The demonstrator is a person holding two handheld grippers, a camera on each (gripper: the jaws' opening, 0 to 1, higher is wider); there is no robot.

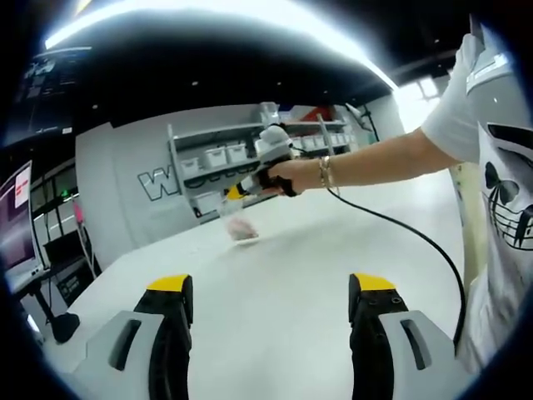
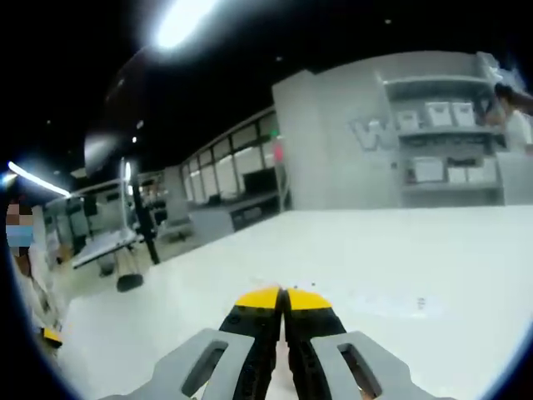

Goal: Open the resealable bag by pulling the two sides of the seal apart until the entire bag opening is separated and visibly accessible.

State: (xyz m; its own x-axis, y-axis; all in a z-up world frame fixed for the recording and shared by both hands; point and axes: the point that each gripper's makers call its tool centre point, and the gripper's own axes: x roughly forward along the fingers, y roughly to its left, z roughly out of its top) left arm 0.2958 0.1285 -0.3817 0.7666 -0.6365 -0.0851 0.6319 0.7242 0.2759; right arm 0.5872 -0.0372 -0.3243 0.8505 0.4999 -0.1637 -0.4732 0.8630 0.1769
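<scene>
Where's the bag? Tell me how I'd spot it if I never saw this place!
In the left gripper view, find the big white table. Far across it, a person's hand holds the right gripper out over the tabletop. Just under its yellow tips hangs the bag, a small see-through pouch with something pinkish inside, the lone thing on that part of the table.

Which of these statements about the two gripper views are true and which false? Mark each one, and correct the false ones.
1. The left gripper has its jaws open. True.
2. The right gripper has its jaws spread wide. False: they are closed together.
3. The right gripper reaches over the white table above the resealable bag. True.
4. The bag lies between the left gripper's jaws. False: it lies farther off, under the right gripper.
5. A cable hangs from the person's hand. True.
</scene>
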